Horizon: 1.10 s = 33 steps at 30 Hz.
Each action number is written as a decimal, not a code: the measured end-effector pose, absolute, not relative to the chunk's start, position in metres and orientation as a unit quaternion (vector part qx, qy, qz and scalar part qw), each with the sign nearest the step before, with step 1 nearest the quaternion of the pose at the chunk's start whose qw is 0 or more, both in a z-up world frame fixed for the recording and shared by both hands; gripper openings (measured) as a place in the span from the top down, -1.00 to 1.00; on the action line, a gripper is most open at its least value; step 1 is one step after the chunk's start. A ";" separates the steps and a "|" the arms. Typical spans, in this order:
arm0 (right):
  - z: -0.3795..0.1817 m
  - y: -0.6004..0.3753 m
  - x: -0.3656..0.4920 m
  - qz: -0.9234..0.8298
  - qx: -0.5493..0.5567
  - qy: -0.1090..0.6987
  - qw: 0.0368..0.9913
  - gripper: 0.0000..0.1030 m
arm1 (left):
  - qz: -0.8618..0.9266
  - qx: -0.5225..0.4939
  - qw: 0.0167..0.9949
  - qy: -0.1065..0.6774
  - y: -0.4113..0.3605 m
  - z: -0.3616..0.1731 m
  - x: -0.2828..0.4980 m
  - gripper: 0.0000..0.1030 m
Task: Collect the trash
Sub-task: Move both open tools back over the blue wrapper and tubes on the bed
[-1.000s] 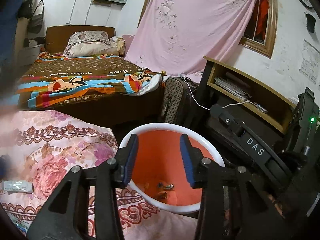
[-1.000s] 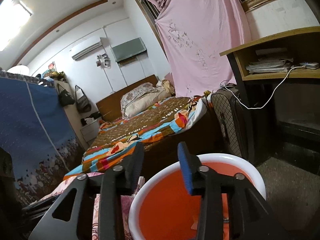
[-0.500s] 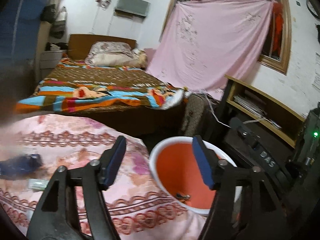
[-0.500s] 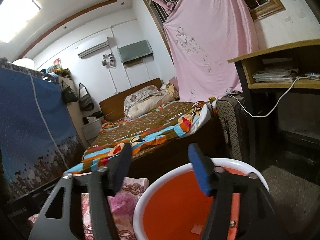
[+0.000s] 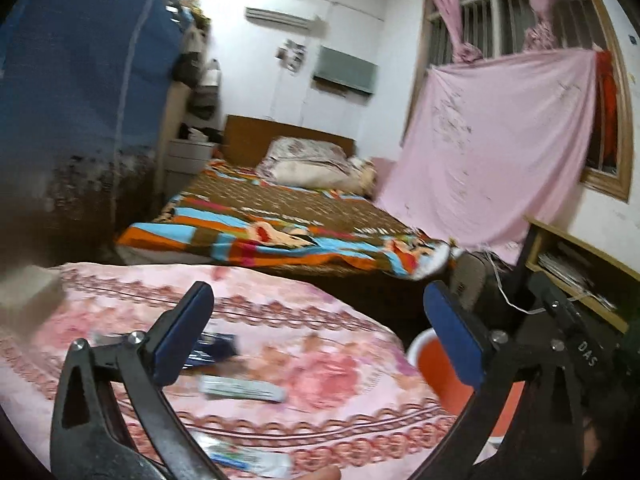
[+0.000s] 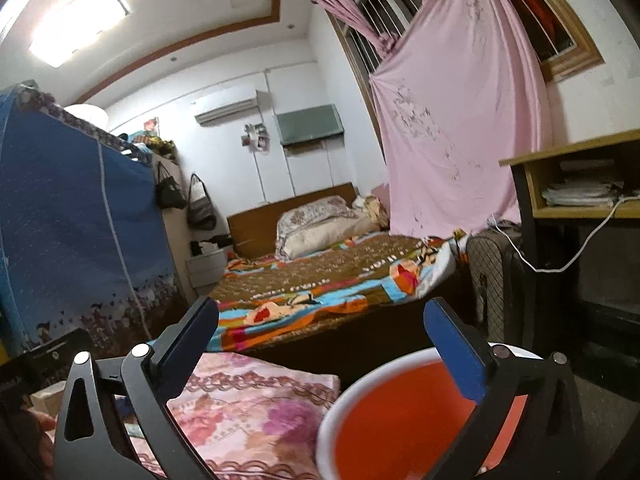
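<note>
left claw (image 5: 316, 330) spread wide, jaws just opened, nothing between | right claw (image 6: 320, 342) spread wide, jaws just opened, nothing pinched | orange bin (image 6: 400, 420) seen below right claw, at left claw's right finger | blue wrapper (image 5: 214, 350) and white wrapper (image 5: 240, 389) lain on floral-clothed surface (image 5: 320, 364) under left claw

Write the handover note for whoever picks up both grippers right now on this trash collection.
Left gripper: jaws just opened wide, nothing between them.
Right gripper: the same, empty, over the orange bin.
Bin stands beside the pink floral cloth.
Left on the cloth: a dark blue wrapper, a pale flat wrapper and another at the near edge.
Bin contents not visible now.
Next: probably the dark blue wrapper.
</note>
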State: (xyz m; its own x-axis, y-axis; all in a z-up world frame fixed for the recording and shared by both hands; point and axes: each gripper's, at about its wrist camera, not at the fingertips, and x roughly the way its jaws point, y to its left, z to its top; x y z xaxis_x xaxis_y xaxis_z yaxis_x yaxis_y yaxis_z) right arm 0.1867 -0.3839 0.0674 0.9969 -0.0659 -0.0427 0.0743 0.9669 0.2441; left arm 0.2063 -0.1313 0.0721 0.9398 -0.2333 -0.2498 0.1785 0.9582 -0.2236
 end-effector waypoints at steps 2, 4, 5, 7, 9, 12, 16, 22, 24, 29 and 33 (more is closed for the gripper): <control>0.070 -0.376 0.187 -0.024 0.120 0.012 0.992 -1.00 | -0.089 -0.100 0.982 0.136 -0.118 0.071 0.205 -0.78; 0.071 -0.365 0.187 -0.011 0.113 0.007 0.994 -1.00 | -0.076 -0.101 0.983 0.133 -0.106 0.070 0.204 -0.78; 0.072 -0.360 0.187 -0.005 0.109 0.004 0.994 -1.00 | -0.067 -0.100 0.984 0.131 -0.098 0.069 0.202 -0.78; 0.074 -0.349 0.186 0.010 0.099 -0.003 0.995 -1.00 | -0.054 -0.100 0.985 0.127 -0.086 0.069 0.199 -0.78; 0.076 -0.336 0.183 0.024 0.087 -0.014 0.996 -1.00 | -0.039 -0.098 0.987 0.121 -0.073 0.068 0.194 -0.78; 0.077 -0.320 0.179 0.042 0.072 -0.028 0.996 -1.00 | -0.019 -0.098 0.989 0.114 -0.057 0.065 0.188 -0.78; 0.078 -0.297 0.175 0.072 0.053 -0.045 0.995 -1.00 | -0.001 -0.100 0.989 0.106 -0.037 0.062 0.181 -0.78; 0.076 -0.269 0.180 0.114 0.025 -0.034 0.993 -1.00 | 0.015 -0.086 0.991 0.104 -0.017 0.059 0.173 -0.78; 0.074 -0.259 0.185 0.127 0.014 -0.020 0.992 -1.00 | 0.019 -0.085 0.990 0.111 -0.011 0.056 0.175 -0.78; 0.067 -0.237 0.212 0.167 -0.012 0.050 0.985 -1.00 | 0.021 -0.104 0.984 0.146 0.008 0.046 0.183 -0.78; 0.055 -0.219 0.240 0.183 -0.037 0.129 0.974 -1.00 | 0.017 -0.130 0.974 0.182 0.016 0.040 0.196 -0.78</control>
State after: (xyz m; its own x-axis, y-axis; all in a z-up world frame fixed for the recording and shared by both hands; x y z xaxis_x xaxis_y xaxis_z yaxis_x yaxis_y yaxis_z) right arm 0.2402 -0.2195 0.0549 0.8997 0.3470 -0.2649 -0.3661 0.9302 -0.0249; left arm 0.1964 0.0158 0.0396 0.9330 -0.0141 -0.3595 -0.0808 0.9655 -0.2477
